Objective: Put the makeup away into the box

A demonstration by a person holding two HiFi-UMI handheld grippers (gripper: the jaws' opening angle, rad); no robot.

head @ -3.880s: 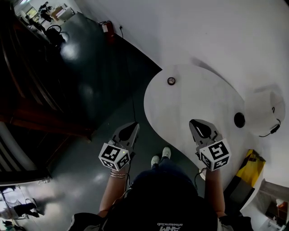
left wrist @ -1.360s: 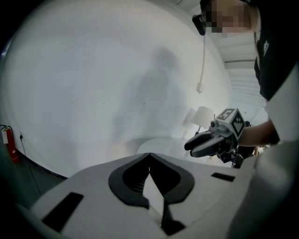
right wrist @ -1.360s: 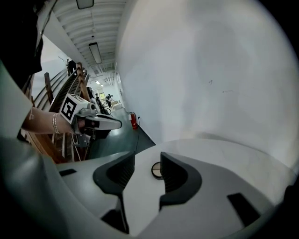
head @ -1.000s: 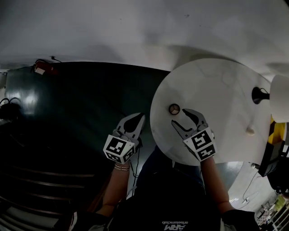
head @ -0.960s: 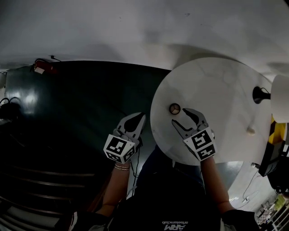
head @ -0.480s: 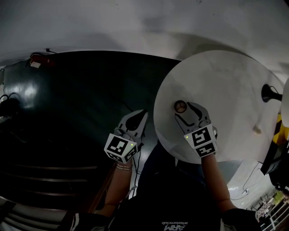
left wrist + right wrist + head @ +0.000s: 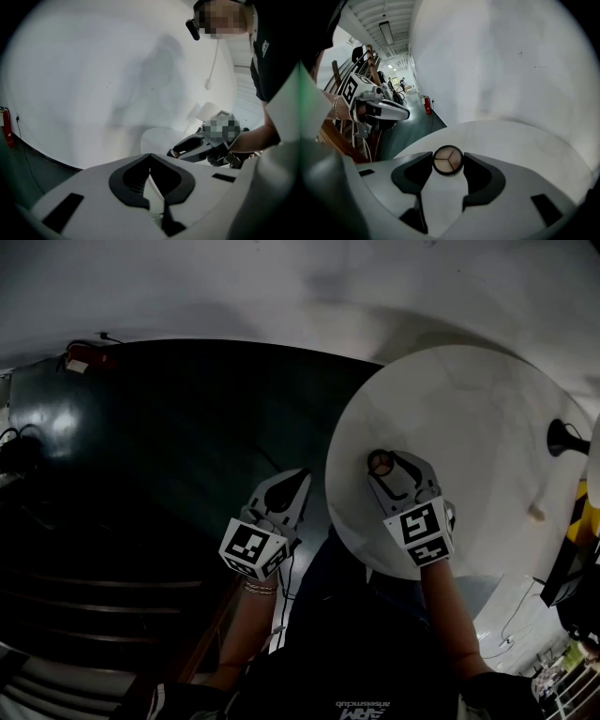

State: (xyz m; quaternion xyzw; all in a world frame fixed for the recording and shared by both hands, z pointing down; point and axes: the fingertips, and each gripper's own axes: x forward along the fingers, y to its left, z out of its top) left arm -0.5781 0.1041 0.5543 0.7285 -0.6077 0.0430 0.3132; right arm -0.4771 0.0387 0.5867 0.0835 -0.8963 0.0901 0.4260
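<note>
A small round makeup compact [image 7: 380, 462] with a black rim and a beige three-part face lies near the left edge of the round white table [image 7: 478, 418]. My right gripper [image 7: 392, 466] points down at it. Its jaws have just been closing with the compact [image 7: 448, 160] between them, and both fingertips touch its rim. My left gripper [image 7: 287, 491] hangs left of the table over the dark floor, shut with nothing in it [image 7: 150, 157]. No box shows in any view.
A black lamp foot [image 7: 561, 437] and a small white object [image 7: 536, 512] stand on the table's right side. A red fire extinguisher [image 7: 79, 361] sits by the white wall. Dark green floor [image 7: 187, 427] lies to the left of the table.
My right gripper has moved forward and down over the table. The compact, which lay just ahead of its left fingertip, now sits between the jaws. The left gripper stays put.
</note>
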